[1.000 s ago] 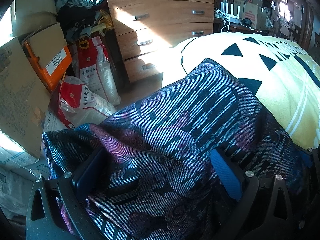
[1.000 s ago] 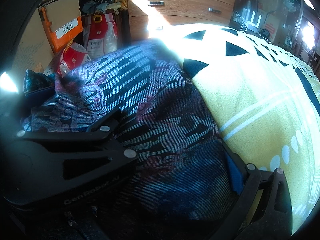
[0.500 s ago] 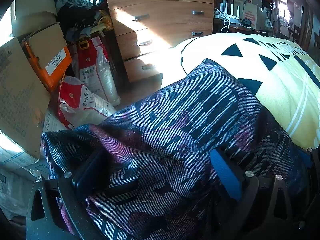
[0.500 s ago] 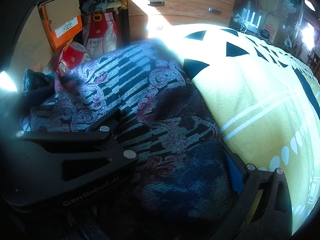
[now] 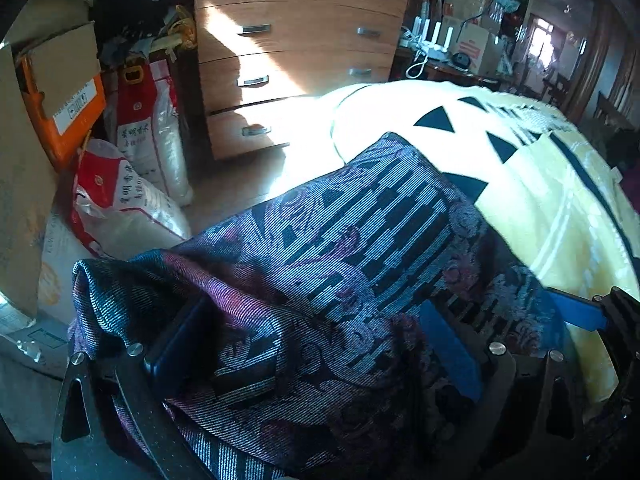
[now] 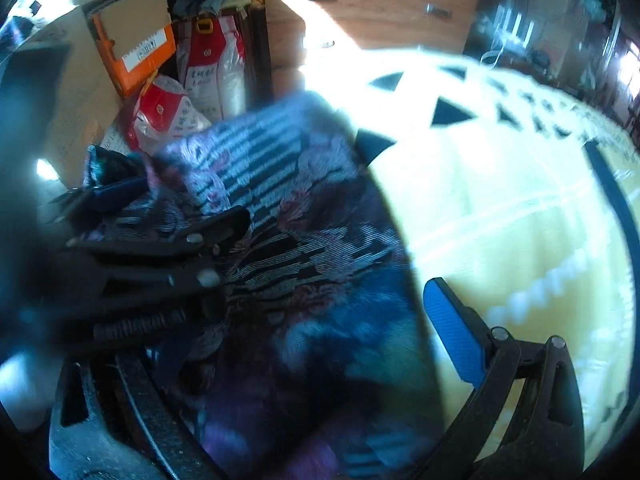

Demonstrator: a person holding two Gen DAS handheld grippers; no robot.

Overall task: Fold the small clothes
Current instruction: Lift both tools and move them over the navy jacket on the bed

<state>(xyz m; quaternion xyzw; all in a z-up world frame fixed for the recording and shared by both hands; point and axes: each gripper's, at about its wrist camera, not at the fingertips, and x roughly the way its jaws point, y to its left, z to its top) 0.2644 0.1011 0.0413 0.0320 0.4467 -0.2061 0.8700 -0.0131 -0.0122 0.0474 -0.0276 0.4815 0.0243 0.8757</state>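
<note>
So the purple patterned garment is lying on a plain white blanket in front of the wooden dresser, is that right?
Not quite. The blanket is pale yellow with black triangles and stripes, not plain white; the left wrist view shows it clearly. The rest holds: the purple patterned garment lies on it, with the wooden dresser behind.

Right tongs' [image 6: 304, 344] left finger buried under blurred patterned cloth [image 6: 304, 280].
</note>
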